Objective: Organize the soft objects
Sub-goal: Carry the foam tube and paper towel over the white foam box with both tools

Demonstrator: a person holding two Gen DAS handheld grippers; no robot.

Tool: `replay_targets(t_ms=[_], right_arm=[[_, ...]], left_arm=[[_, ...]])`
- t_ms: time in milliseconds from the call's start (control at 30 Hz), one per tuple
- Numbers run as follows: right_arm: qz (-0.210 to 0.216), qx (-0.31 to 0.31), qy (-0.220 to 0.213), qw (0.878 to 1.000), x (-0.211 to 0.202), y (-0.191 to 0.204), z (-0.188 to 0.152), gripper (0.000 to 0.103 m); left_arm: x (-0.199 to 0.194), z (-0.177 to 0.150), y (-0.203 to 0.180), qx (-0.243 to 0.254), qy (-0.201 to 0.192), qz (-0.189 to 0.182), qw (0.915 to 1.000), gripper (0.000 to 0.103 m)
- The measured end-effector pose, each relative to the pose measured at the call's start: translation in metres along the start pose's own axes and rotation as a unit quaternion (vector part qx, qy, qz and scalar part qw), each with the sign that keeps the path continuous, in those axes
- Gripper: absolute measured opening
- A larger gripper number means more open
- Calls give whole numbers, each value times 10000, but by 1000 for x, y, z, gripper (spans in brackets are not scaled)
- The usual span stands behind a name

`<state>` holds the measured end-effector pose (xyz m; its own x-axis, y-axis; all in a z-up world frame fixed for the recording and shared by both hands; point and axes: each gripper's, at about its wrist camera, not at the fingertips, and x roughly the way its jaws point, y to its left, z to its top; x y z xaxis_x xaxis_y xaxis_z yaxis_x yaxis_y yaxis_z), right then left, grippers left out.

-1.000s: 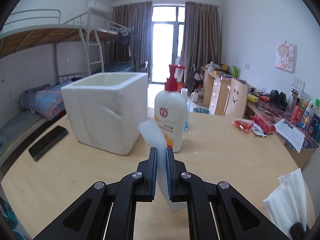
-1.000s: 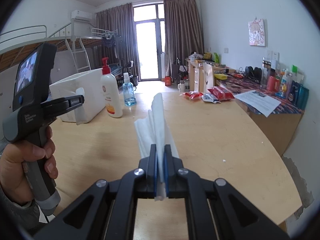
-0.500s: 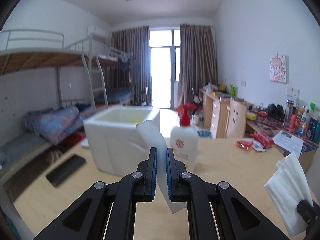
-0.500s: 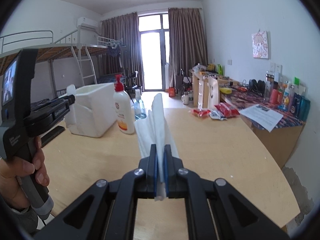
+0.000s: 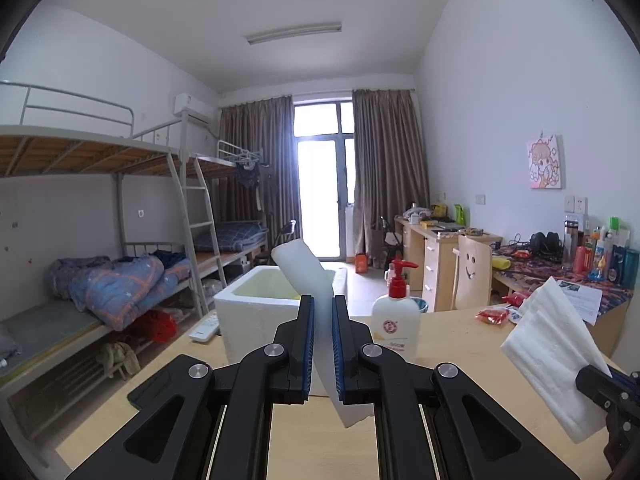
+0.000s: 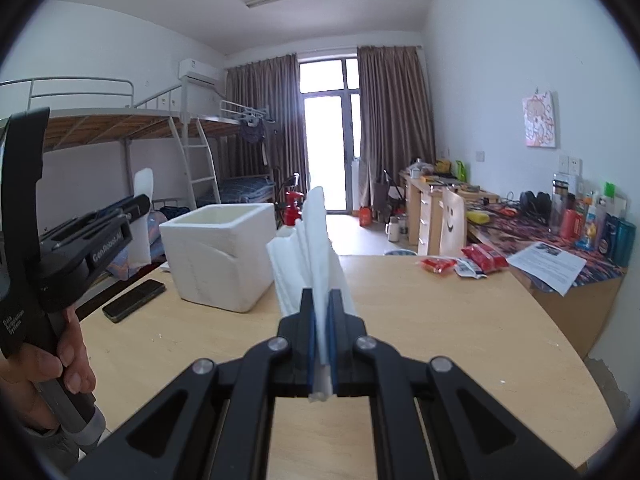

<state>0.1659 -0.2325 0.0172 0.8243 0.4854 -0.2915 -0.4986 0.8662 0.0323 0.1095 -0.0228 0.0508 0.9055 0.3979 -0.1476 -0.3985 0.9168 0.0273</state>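
My left gripper (image 5: 322,314) is shut on a white foam strip (image 5: 302,272) that sticks up and leans left, in front of the open white foam box (image 5: 252,320). My right gripper (image 6: 322,304) is shut on a folded white tissue (image 6: 316,236) that stands upright between its fingers. In the left wrist view the right gripper (image 5: 600,380) shows at the lower right with the tissue (image 5: 552,360). The right wrist view shows the left gripper (image 6: 134,206) at the left, held by a hand (image 6: 52,364), level with the box (image 6: 224,256).
A pump lotion bottle (image 5: 396,328) stands right of the box on the wooden table (image 6: 440,340). A dark phone (image 6: 134,300) lies left of the box, a white remote (image 5: 204,328) beside it. Red snack packs (image 6: 460,260) and a printed sheet (image 6: 552,266) lie at the far right.
Both grippers have risen and tipped upward, each still holding its white piece. The left one has come nearer the box, whose inside now shows.
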Motion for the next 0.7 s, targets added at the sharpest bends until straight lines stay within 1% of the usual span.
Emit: replay_targets(t_ms=[100,200,300,433,700], right_arm=[[2,-40,-45,10000,2,9,1,8],[-1,-60,-74,10000,7,13,2,8],[171,-129,-124,9997,14,24,5,8],[389,-191,-75,9990,25,42,7,8],[950,-369,82,9948,50,85,9,8]], left_arm=[[2,-3,11,-55,53,-14,10000,9],[3,-5,20,-63,77,56,9999,9],[3,-5,32,-60,68,180,9998,9],[-1,-7,48,30,-16,354,9994,9],[-3,-10,84,52,178,302,9994,9]])
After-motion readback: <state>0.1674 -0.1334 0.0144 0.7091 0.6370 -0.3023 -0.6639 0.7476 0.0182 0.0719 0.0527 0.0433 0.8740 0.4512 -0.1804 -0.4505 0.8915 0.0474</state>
